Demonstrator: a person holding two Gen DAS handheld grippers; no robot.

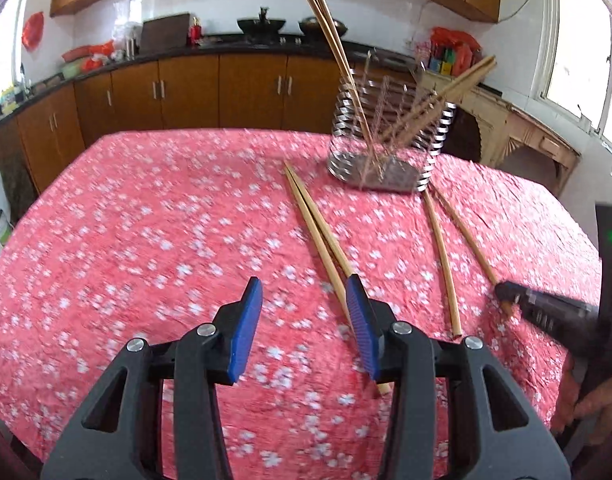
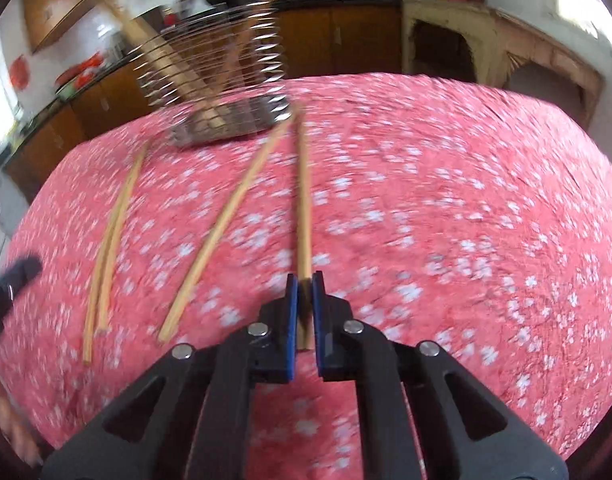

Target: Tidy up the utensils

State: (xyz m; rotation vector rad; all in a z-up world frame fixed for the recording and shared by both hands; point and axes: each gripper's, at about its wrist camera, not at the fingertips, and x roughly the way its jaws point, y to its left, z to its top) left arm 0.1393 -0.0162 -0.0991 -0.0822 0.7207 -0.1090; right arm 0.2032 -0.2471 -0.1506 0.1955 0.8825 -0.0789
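A wire utensil holder (image 1: 384,148) stands on the red flowered tablecloth (image 1: 145,220) and holds several bamboo chopsticks (image 1: 330,32). A pair of chopsticks (image 1: 318,236) lies in front of it, its near end beside my left gripper (image 1: 303,294), which is open and empty. Another chopstick (image 1: 442,264) lies further right. My right gripper (image 2: 304,280) is shut on a chopstick (image 2: 303,208) that points toward the holder (image 2: 221,88); it also shows in the left wrist view (image 1: 472,242). A loose chopstick (image 2: 225,224) and the pair (image 2: 109,240) lie to its left.
Wooden kitchen cabinets (image 1: 185,92) and a dark counter with pots run behind the table. A pale wooden side cabinet (image 1: 518,136) stands at the right under a window. The table's edge curves round on all sides.
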